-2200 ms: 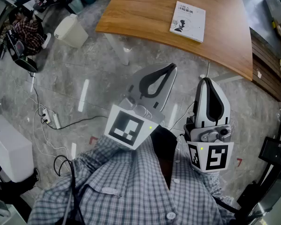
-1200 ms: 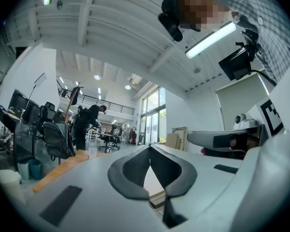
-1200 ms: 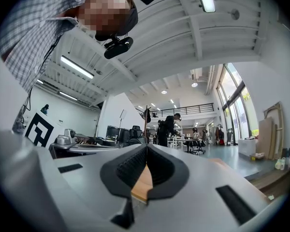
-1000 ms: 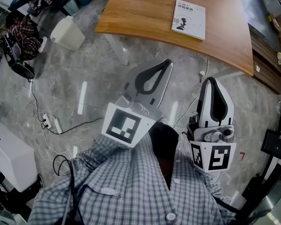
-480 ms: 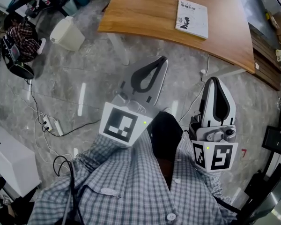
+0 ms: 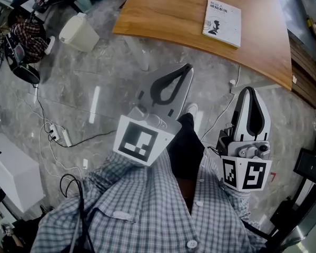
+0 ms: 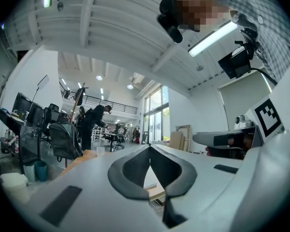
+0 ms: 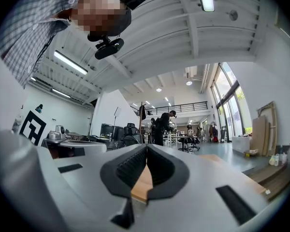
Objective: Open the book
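Observation:
A closed white book (image 6: 222, 21) with a dark cover figure lies on the wooden table (image 6: 168, 12) at the top of the head view. My left gripper (image 6: 188, 66) is held over the floor, short of the table's near edge, jaws shut and empty. My right gripper (image 6: 252, 90) hangs to its right, also shut with nothing in it. In the left gripper view the left gripper (image 7: 149, 146) has its tips together, and the table edge shows behind them. The right gripper (image 8: 146, 146) in its own view is closed too, with the wooden table (image 8: 144, 185) seen through the gap.
A white bin (image 6: 78, 32) stands on the grey stone floor left of the table. Cables and a power strip (image 6: 57, 136) lie at left, beside a white box (image 6: 13, 172). Wooden shelving (image 6: 307, 78) runs along the right. A person (image 7: 94, 122) stands among desks in the distance.
The table and book have shifted right and slightly closer in the head view. Both grippers have drifted a little to the right and stay shut.

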A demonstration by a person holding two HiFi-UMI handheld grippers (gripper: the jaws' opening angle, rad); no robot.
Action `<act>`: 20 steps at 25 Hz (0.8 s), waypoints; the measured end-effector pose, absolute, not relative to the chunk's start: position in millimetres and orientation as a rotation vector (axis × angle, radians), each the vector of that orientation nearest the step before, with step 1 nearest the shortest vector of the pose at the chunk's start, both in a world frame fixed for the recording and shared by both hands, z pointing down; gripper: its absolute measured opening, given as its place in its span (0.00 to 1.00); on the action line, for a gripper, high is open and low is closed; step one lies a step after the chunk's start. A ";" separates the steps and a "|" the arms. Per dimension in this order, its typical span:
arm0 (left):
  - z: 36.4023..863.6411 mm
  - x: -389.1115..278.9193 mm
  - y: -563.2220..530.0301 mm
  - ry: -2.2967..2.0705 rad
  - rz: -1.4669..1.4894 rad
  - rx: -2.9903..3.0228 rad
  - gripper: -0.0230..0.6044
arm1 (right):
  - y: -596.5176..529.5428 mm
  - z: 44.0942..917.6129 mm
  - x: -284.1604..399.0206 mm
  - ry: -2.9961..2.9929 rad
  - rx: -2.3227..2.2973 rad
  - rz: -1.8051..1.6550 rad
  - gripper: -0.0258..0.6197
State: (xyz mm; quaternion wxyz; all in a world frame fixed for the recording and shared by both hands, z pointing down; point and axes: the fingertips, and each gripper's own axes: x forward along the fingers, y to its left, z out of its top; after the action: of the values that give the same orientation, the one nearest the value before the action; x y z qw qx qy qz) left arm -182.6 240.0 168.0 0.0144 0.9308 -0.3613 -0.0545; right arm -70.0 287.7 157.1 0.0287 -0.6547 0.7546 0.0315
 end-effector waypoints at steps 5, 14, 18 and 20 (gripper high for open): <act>173.9 -163.2 208.9 -1.154 -0.147 2.881 0.05 | 255.5 162.3 -48.1 2.350 -2.013 0.097 0.07; 185.6 -100.3 144.1 -1.219 -0.093 2.842 0.05 | 180.8 174.7 27.6 2.363 -1.984 0.012 0.07; 184.2 -74.2 119.1 -1.263 -0.077 2.831 0.05 | 147.5 174.6 54.7 2.419 -1.970 0.071 0.07; 183.8 -63.4 106.9 -1.286 -0.069 2.826 0.05 | 132.9 172.8 58.9 2.485 -1.954 0.165 0.07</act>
State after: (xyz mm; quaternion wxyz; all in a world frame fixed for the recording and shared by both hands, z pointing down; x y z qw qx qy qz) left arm -63.4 106.9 183.8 0.0181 0.9099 -0.4139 -0.0224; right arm 58.9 132.9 172.8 -0.0120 -0.6171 0.7850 0.0523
